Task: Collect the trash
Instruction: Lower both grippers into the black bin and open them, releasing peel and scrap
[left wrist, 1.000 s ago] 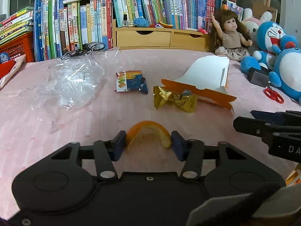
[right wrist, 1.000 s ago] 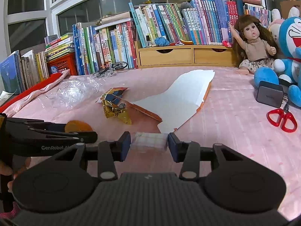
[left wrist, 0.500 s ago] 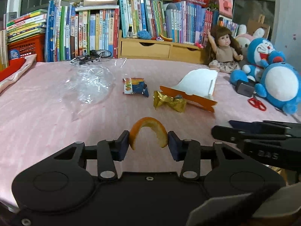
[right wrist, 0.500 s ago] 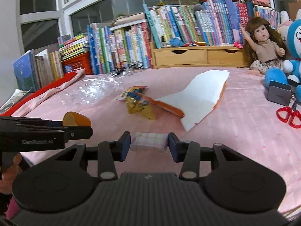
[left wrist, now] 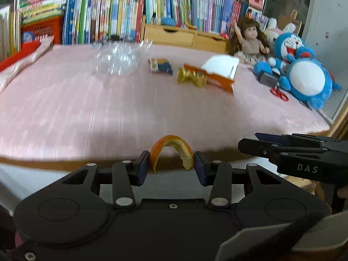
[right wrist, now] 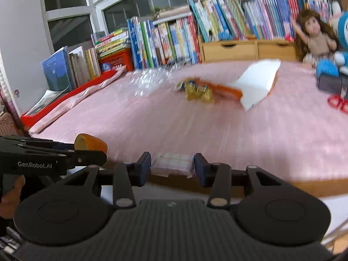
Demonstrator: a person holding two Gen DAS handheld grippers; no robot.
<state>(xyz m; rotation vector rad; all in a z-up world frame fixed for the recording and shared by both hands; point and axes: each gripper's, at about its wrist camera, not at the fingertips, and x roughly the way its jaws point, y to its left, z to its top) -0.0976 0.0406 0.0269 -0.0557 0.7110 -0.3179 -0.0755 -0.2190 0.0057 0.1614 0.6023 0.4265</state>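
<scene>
My left gripper (left wrist: 171, 168) is shut on a curved orange peel (left wrist: 171, 150), held over the table's front edge. The peel (right wrist: 90, 143) also shows in the right wrist view, at the left gripper's tip. My right gripper (right wrist: 172, 166) is shut on a small pale checked packet (right wrist: 172, 165), also at the front edge. The right gripper's fingers (left wrist: 271, 150) reach in from the right in the left wrist view. On the pink table (left wrist: 108, 113) lie a gold wrapper (left wrist: 191, 78), a blue and white snack packet (left wrist: 161, 65), clear crumpled plastic (left wrist: 118, 62) and a white and orange torn carton (left wrist: 219, 72).
Books (left wrist: 113, 15) and a wooden drawer box (left wrist: 184, 37) line the table's back. A doll (left wrist: 250, 41), blue plush toys (left wrist: 304, 74), a grey box (left wrist: 266, 78) and red scissors (left wrist: 279, 94) sit at the right. A red tray (right wrist: 65, 100) lies at the left.
Both grippers have drawn back from the middle of the table to its front edge, each keeping its piece. The table's trash now lies farther off.
</scene>
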